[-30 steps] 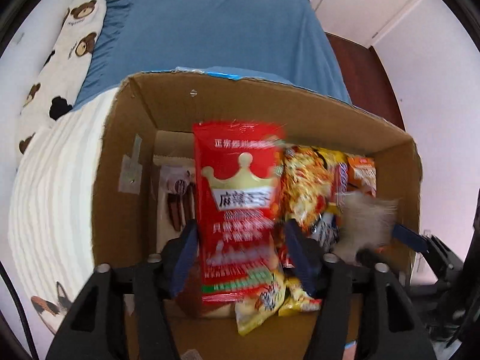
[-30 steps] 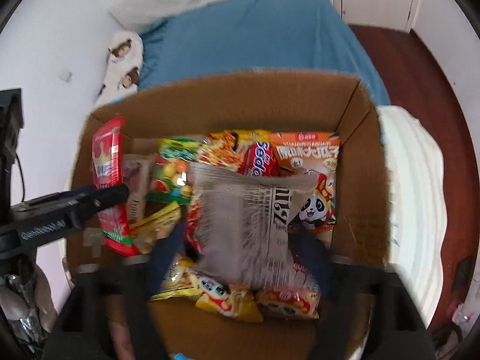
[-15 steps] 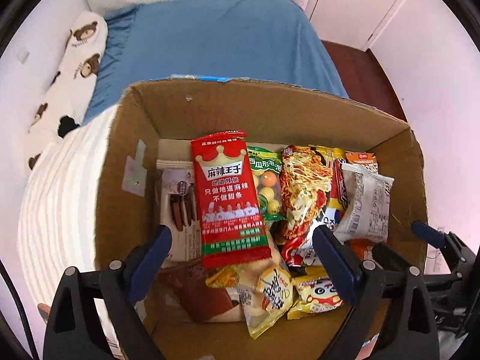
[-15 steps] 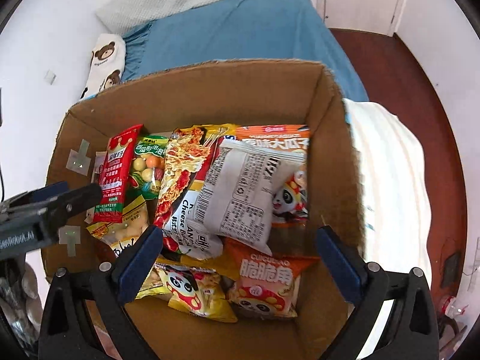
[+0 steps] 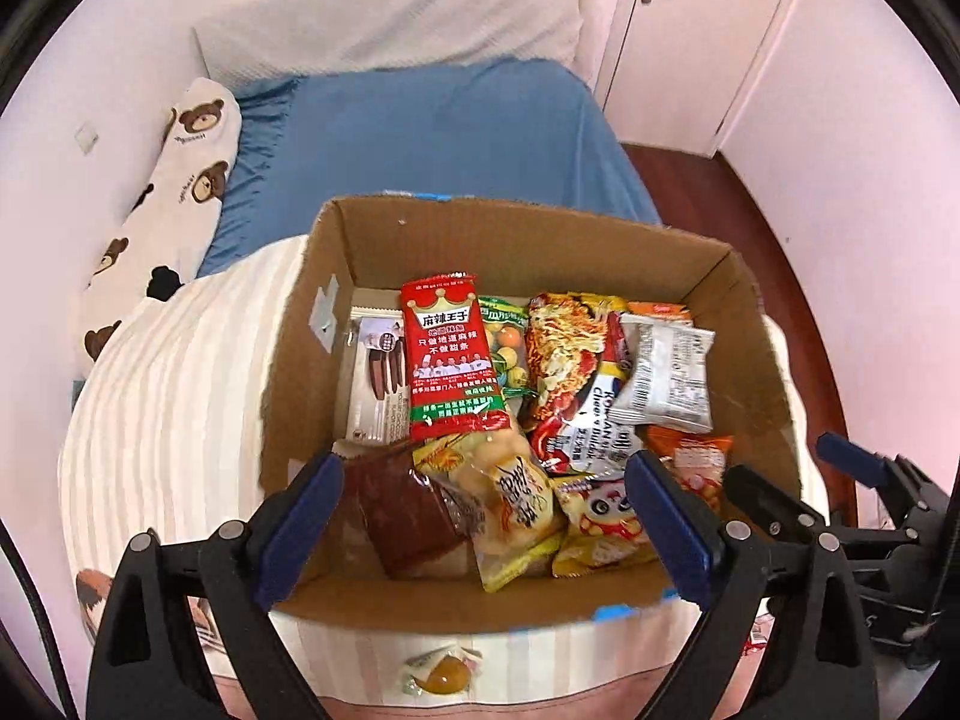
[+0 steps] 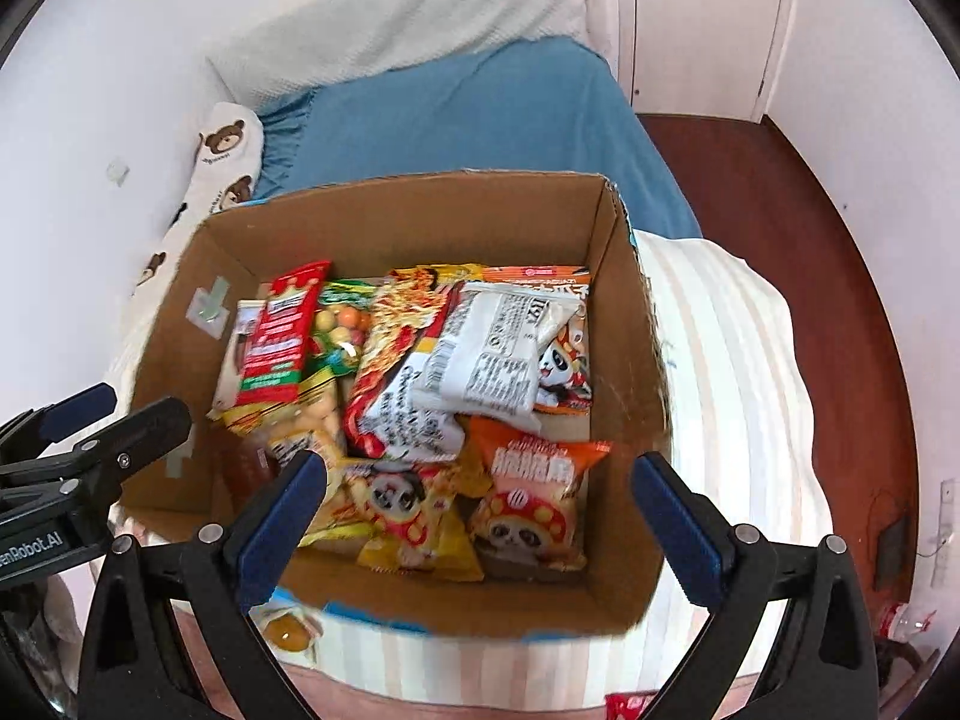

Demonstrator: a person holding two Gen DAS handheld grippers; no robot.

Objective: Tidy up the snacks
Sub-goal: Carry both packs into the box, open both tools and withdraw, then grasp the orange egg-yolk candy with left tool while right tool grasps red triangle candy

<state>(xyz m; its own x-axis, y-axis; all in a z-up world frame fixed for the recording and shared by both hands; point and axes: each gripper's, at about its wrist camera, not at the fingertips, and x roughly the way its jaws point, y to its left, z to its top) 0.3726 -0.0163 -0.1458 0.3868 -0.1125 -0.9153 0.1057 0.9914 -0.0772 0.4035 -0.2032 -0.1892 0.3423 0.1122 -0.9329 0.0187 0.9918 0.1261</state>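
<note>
Nearest, the left gripper (image 5: pixel 483 516) and right gripper (image 6: pixel 477 516) hang above the box with blue-padded fingers spread wide and nothing between them; the left jaws have just been opening. Just beside the box's near wall, a small wrapped candy (image 5: pixel 441 669) lies alone on the striped cushion (image 5: pixel 168 396), probably not yet sorted. The open cardboard box (image 5: pixel 600 246) holds the snacks, crinkly foil and plastic packets packed overlapping; a tall red packet (image 5: pixel 450 354) leans at the left, a white wrapper (image 6: pixel 492 348) lies on top at the right, likely just set down. Beyond lies a smooth blue bedsheet (image 5: pixel 444 138).
</note>
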